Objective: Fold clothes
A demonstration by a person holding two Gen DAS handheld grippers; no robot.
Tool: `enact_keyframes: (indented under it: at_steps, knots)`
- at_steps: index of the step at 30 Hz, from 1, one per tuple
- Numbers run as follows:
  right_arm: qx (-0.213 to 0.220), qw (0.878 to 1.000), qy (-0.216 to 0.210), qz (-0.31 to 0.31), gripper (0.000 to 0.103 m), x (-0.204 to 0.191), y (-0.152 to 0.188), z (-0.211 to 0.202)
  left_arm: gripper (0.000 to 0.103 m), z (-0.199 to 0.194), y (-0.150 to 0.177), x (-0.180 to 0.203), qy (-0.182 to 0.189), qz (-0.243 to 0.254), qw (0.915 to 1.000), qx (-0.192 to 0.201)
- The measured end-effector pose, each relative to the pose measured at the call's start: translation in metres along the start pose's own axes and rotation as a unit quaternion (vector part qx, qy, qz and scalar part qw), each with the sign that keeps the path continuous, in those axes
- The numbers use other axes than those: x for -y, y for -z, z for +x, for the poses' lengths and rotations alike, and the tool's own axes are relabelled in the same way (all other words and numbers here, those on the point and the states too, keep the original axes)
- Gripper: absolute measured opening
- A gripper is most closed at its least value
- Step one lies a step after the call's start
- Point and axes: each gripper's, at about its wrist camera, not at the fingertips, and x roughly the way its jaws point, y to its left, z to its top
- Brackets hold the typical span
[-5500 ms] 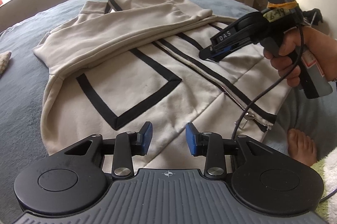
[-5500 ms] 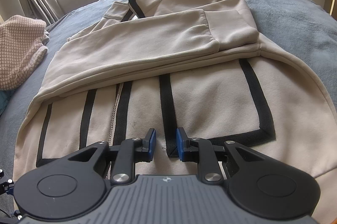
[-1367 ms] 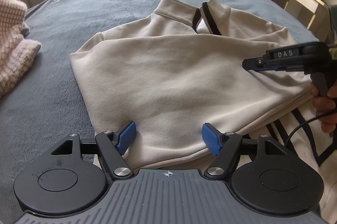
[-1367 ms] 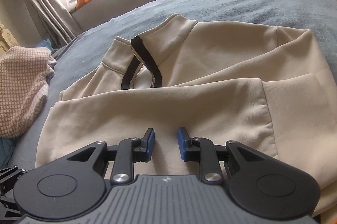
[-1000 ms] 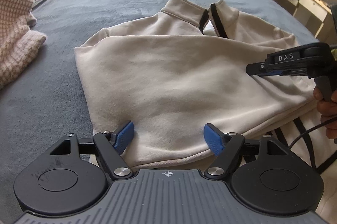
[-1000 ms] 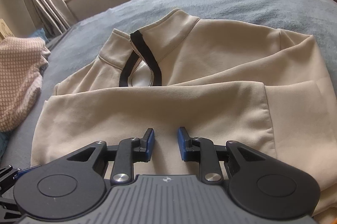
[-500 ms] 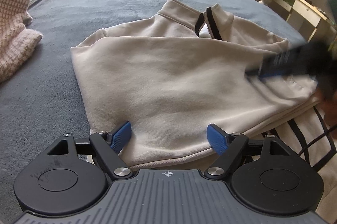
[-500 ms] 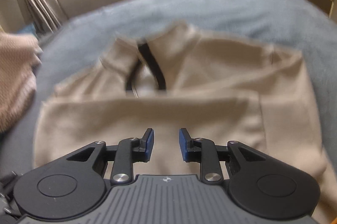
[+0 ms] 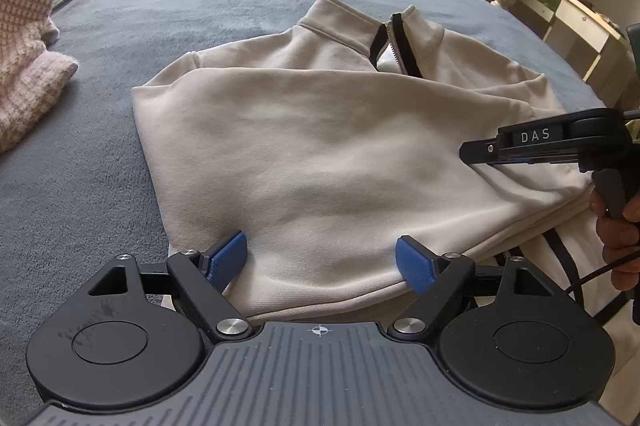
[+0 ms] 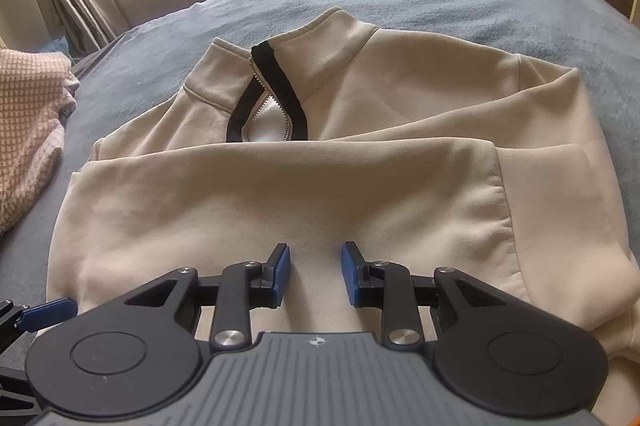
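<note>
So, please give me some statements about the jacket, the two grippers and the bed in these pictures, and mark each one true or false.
1. The beige jacket lies on a blue-grey bed cover. True.
2. The left gripper is shut on the jacket's hem. False: its jaws stand wide open, with the folded edge between them and nothing clamped.
3. The zipper at the collar is partly open. True.
4. The right gripper holds a sleeve lifted off the bed. False: it is open, and the fabric lies flat.
5. A pink knitted cloth lies on top of the jacket. False: it lies beside the jacket, apart.
</note>
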Motion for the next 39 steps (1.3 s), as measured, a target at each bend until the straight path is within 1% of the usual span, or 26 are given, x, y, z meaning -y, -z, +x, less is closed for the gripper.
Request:
enact_keyframes:
  at_steps: [5,39]
  knots:
    - [-0.004,1.0,-0.001,0.006,0.03,0.0004,-0.0014,0.0009,0.083,0.0002,-0.0009,0.0,-0.001,-0.004,1.0,-0.002]
    - [-0.002,1.0,-0.004,-0.008,0.03,-0.0003,0.0011,0.0005,0.083,0.0001,0.001,0.0025,-0.007,-0.001,1.0,0.002]
